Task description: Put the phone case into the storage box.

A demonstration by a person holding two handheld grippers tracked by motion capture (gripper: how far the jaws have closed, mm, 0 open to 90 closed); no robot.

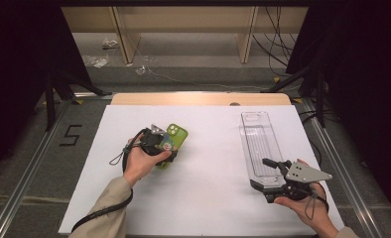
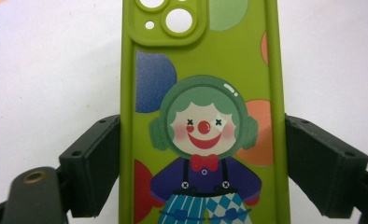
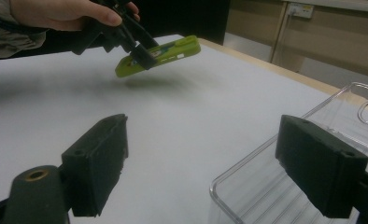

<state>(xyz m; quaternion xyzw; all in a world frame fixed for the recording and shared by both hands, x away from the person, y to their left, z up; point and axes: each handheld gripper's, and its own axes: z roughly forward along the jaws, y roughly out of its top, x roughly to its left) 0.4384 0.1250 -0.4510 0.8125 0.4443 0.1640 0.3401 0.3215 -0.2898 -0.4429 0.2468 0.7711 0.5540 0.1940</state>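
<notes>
Left tool pinches the green phone case across its width, lifted off the table. Clear tray lies well to its right, long axis front-to-back; right tool, spread and empty, at its near end.

Light falls evenly from above on the white table, while the surroundings stay dark. The case throws a soft, blurred shadow. The close jaws look slightly unsharp.
</notes>
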